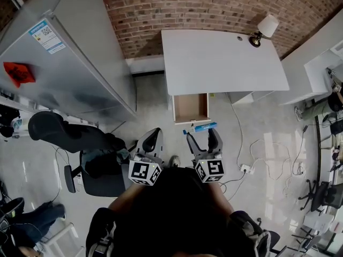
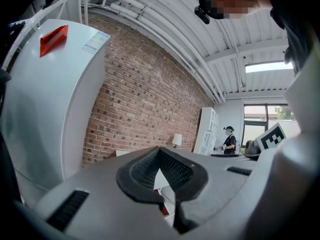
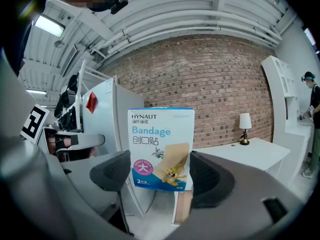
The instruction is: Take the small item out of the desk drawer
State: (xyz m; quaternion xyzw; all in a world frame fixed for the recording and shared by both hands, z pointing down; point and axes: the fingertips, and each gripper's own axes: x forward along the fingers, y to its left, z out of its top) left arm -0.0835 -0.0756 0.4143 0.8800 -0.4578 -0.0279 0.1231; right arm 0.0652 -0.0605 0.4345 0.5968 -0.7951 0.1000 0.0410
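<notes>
Item: bandage box [image 3: 161, 149], which I judge light, thin-walled and crushable, pinched by its lower side edges in my right gripper [image 3: 161, 178]; left gripper [image 2: 162, 174] pressed together, empty.

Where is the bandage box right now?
The bandage box is clamped between the right gripper's jaws, just in front of the open drawer in the head view.
</notes>
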